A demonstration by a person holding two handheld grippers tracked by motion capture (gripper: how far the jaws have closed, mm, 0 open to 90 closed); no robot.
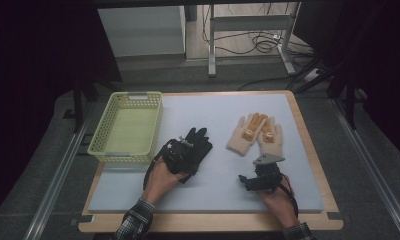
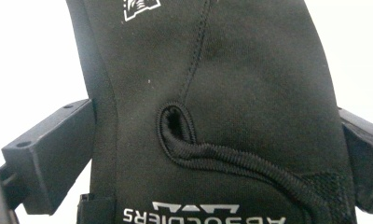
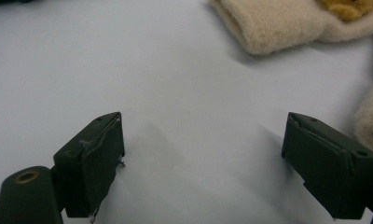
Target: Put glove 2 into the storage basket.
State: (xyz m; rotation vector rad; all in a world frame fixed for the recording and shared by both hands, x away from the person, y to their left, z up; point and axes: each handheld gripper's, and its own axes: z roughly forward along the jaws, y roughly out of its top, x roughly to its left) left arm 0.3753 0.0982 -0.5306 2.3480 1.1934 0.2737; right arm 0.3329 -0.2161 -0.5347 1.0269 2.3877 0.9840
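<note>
Right tool held low near table's front edge, jaws spread wide, nothing between them. Left tool placed over cuff of black glove, jaws spread at either side of it. Cream gloves laid toward right edge. Yellow basket set at left edge.

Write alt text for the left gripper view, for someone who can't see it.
A black glove lies cuff-first between the left gripper's two black jaws, which stand apart on either side of it over a white surface. A corded loop and white lettering mark the fabric.
</note>
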